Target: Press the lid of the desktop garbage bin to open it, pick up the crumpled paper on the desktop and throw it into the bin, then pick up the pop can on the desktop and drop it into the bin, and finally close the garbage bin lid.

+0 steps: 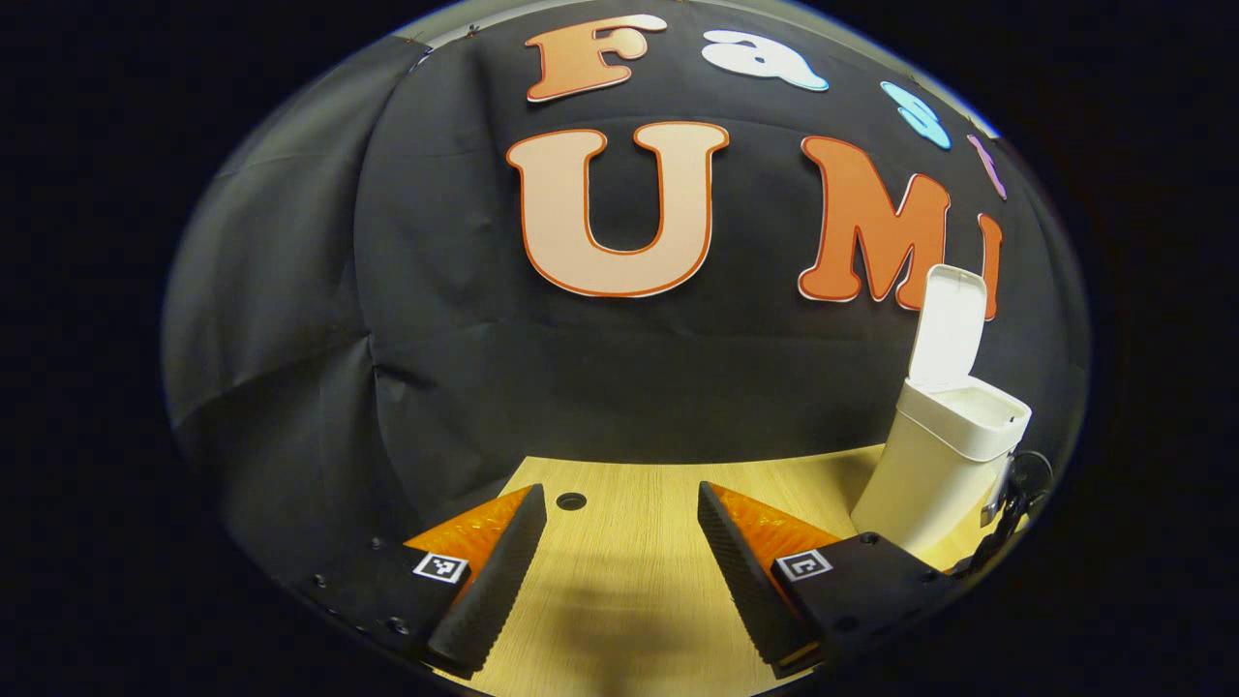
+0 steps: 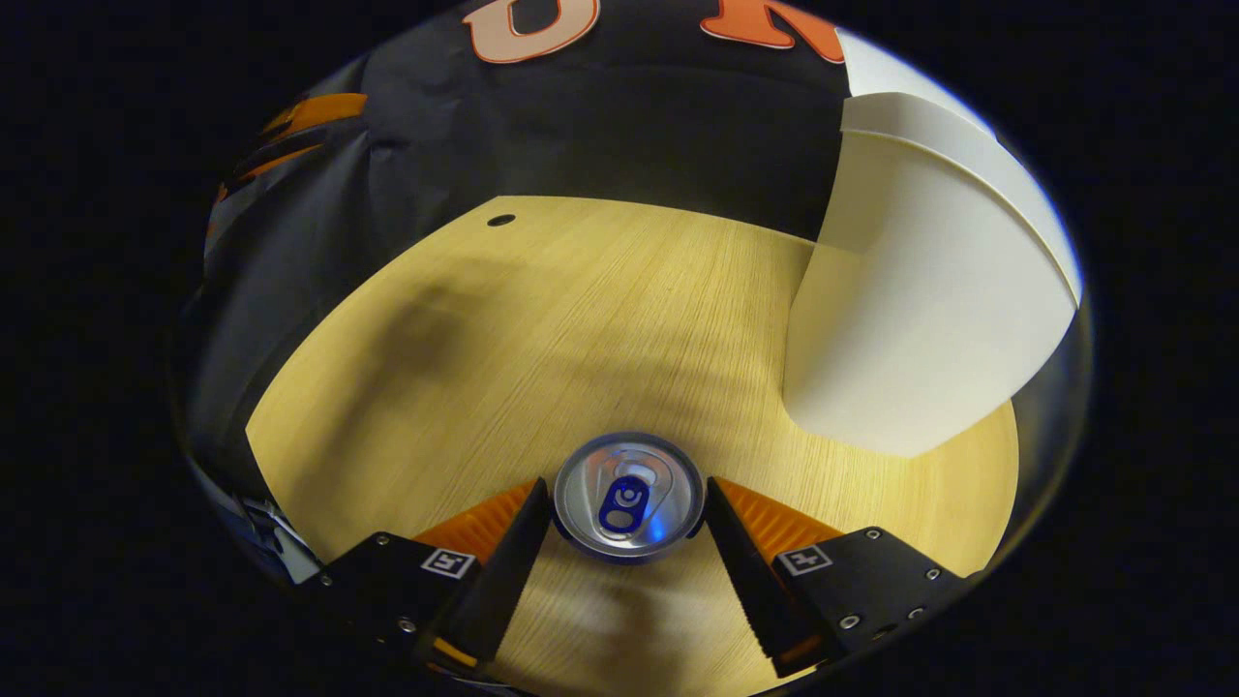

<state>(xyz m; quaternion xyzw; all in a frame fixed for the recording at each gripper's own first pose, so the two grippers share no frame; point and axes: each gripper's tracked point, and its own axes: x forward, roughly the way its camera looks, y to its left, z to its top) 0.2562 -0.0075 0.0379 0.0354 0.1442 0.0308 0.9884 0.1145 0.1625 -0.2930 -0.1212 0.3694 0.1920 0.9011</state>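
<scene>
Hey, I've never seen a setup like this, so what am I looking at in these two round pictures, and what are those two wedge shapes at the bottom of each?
There is no robot here. A person holds a two-finger grasping tool in each hand, and a fisheye camera rides on each one, looking forward along its fingers. Those fingers are the wedges you see.

In the left gripper view, the left tool hangs open above a wooden desktop, with nothing between its fingers. To the right stands a white garbage bin with its lid flipped up.

The right gripper view looks down more steeply. The right tool has a pop can standing upright between its fingers, seen from the top. The fingers sit right at the can's sides, but whether they actually press on it I cannot tell. The bin's white body rises close by on the right.
</scene>
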